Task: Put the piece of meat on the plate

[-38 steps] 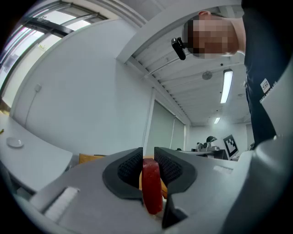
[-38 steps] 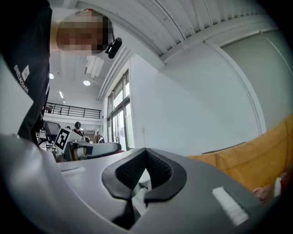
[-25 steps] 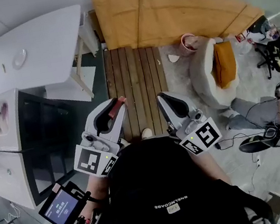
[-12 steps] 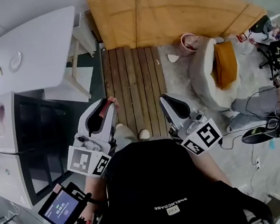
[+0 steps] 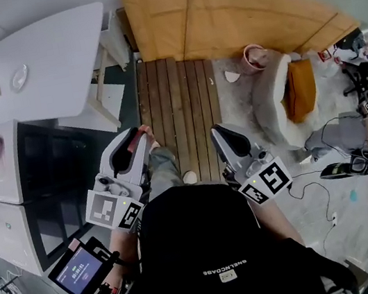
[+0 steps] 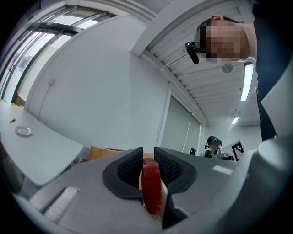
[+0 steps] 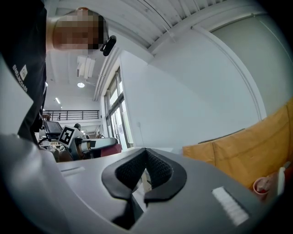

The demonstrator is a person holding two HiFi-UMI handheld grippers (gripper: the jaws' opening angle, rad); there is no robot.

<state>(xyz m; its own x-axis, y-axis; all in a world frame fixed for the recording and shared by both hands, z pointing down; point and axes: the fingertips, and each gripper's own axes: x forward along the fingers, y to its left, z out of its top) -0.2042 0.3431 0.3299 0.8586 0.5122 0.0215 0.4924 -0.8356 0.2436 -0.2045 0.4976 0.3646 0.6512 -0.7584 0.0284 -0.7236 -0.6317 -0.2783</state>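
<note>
A red piece of meat point(image 6: 151, 185) stands on edge between the dark pads of my left gripper point(image 6: 148, 157), which is shut on it. In the head view that gripper point(image 5: 138, 135) is held level in front of my body, the meat point(image 5: 142, 132) showing at its tip. A small round plate point(image 5: 19, 78) lies on the white table point(image 5: 54, 53) at the far left, well away from the meat; the left gripper view shows the plate point(image 6: 23, 131) low at the left. My right gripper point(image 5: 218, 132) is shut with nothing in it point(image 7: 146, 153).
A black-fronted white cabinet point(image 5: 49, 180) stands to my left, below the table. Ahead lie a wooden slat deck point(image 5: 177, 101), an orange panel point(image 5: 231, 15) and a pale armchair point(image 5: 284, 93). A small screen point(image 5: 79, 272) hangs by my left arm. Cables and shoes litter the floor at the right.
Both grippers have drifted a little, the left one leftward with the meat still held. A trouser leg now shows between them. The jaws have not changed.
</note>
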